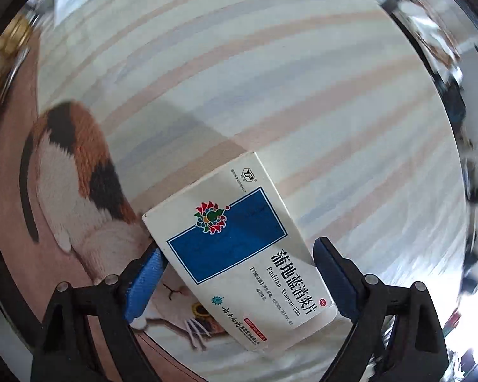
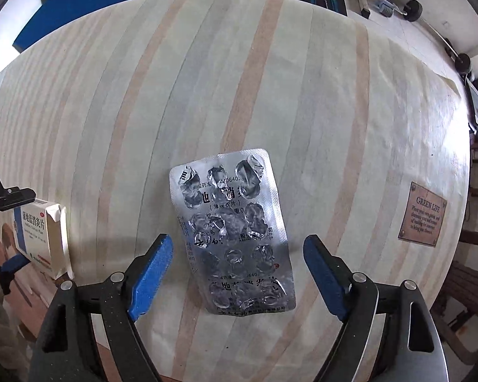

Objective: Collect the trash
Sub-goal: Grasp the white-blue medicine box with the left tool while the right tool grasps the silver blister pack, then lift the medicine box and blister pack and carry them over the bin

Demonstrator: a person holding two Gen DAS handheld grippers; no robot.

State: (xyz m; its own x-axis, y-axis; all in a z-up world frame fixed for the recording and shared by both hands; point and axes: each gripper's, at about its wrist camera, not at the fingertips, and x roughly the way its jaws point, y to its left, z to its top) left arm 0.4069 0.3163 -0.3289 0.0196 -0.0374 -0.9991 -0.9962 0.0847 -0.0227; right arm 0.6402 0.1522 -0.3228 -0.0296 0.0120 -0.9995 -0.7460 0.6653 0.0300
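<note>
A white and blue medicine box [image 1: 239,248] sits between the blue fingers of my left gripper [image 1: 237,254], which is shut on it and holds it over the cat rug. The box [image 2: 43,237] and the left gripper's fingers [image 2: 14,262] also show at the left edge of the right wrist view. An empty silver blister pack [image 2: 234,232] lies flat on the striped tablecloth [image 2: 271,79]. My right gripper [image 2: 239,251] is open, with a finger on each side of the pack, not touching it.
A pink rug with a calico cat picture [image 1: 76,178] lies beside the striped tablecloth [image 1: 271,79]. A brown "Green Life" label [image 2: 422,213] is on the cloth at right. A blue chair [image 2: 76,3] and gym gear stand beyond the table.
</note>
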